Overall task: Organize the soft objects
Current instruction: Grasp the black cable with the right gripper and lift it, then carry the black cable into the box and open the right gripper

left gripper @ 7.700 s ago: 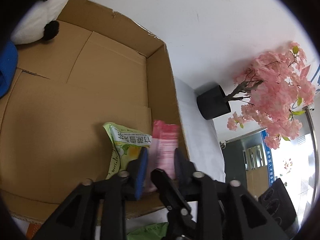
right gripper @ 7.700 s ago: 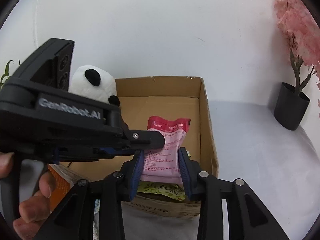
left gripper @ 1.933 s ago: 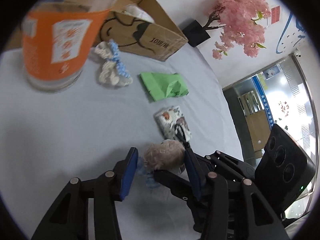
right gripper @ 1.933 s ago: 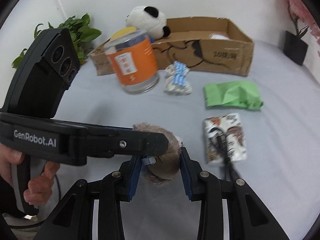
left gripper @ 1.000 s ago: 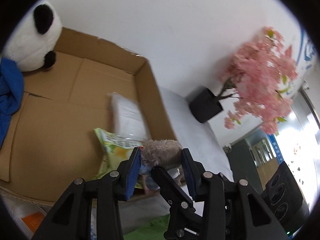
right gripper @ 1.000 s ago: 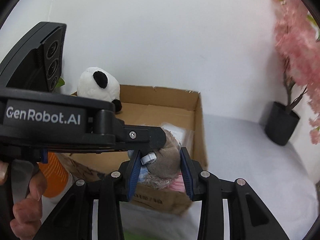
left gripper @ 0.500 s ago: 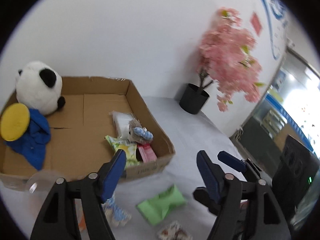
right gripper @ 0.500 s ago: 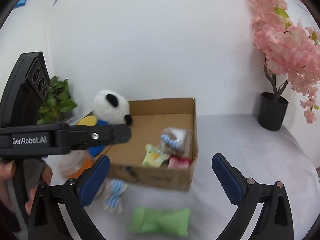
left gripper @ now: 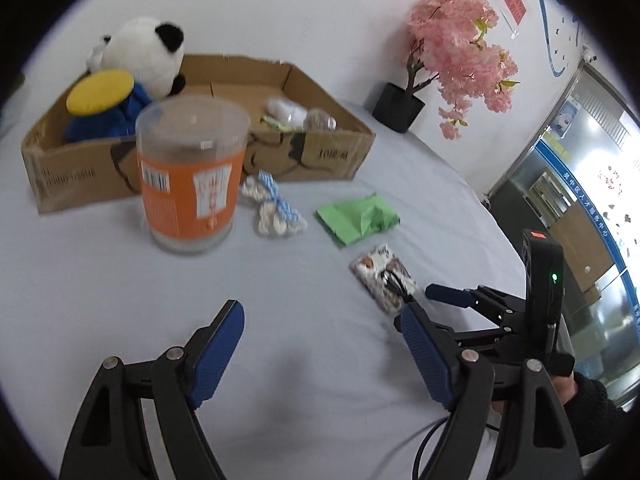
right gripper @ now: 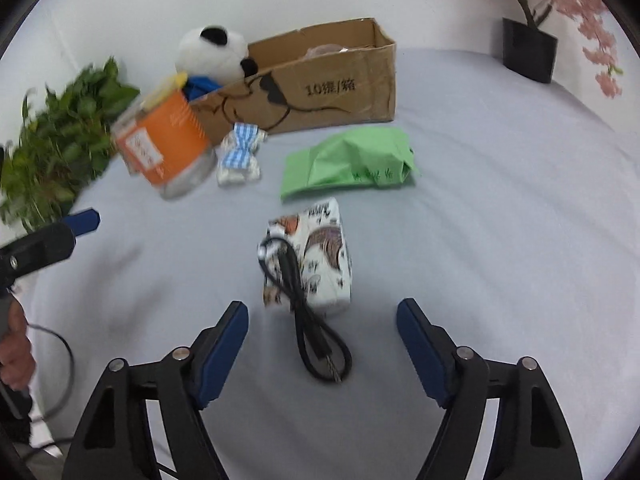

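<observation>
My left gripper (left gripper: 320, 340) is open and empty above the grey cloth. My right gripper (right gripper: 322, 336) is open and empty, just short of a patterned tissue pack (right gripper: 316, 256) with a black cable (right gripper: 308, 320) lying over it; the pack also shows in the left wrist view (left gripper: 382, 276). A green pouch (right gripper: 348, 162) (left gripper: 358, 218) and a blue-and-white knit bow (right gripper: 240, 152) (left gripper: 272, 208) lie in front of the cardboard box (right gripper: 320, 84) (left gripper: 312, 160). In the box are a panda plush (left gripper: 144, 54), a blue toy (left gripper: 108, 116) and small packets.
An orange-labelled clear jar (left gripper: 190, 176) (right gripper: 164, 144) stands in front of the box. A green leafy plant (right gripper: 52, 144) is at the left. A pink blossom tree in a black pot (left gripper: 400, 106) stands at the back right.
Both grippers let go of the furry brown toy in the box, opened wide, and pulled back down over the table toward the tissue pack.
</observation>
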Motion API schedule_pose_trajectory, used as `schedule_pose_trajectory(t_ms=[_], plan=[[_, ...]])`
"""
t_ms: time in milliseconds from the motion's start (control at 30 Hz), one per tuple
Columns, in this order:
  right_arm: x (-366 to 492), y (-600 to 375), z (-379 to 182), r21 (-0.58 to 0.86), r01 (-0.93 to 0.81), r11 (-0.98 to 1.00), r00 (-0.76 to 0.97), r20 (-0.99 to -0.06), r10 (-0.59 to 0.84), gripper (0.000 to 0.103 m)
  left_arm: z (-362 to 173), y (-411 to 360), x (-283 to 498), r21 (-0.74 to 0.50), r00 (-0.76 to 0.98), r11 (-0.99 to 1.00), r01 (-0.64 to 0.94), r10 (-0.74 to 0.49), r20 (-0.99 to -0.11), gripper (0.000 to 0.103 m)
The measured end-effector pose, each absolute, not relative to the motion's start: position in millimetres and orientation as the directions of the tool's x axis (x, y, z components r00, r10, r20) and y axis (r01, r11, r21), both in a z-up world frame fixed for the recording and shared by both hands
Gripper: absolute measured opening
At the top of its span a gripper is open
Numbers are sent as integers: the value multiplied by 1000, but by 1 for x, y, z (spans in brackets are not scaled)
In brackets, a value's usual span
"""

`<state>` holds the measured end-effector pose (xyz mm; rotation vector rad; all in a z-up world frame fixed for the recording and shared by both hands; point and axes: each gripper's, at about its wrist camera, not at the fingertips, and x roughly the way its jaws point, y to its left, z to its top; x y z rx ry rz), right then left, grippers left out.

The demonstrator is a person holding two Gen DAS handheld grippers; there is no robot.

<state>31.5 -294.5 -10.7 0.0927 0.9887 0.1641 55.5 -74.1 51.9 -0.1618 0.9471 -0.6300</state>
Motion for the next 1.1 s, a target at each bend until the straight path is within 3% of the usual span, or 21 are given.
schedule_pose_trajectory(t_ms=[200,333,467,667,833,967,1100], plan=[[20,-276,-13,20,-107,994,536,-841,74,50,27,-86,60,-524,288,754,396,-644,-708,81],[22,-271,-11,-8,-60,998,532,-846,25,21,21,-104,65,-607,207,678,415,-720,-662,81],[15,-260,-10,41,-70,997,530,-845,72,16,5,-110,72,-669,138,646,369,-750,-647,80],[5,-246,7,257,-97,961,554,-788,267,14,-11,-104,80,-785,80,555,275,-827,-556,73],[5,-228,25,266,-153,952,587,-750,304,14,-2,-106,87,-783,96,549,291,-832,-547,36],[8,-226,30,226,-162,961,606,-745,277,14,9,-120,95,-744,121,578,336,-809,-575,15],[15,-238,34,164,-139,977,660,-720,215,14,25,-149,109,-707,123,576,410,-803,-583,10]])
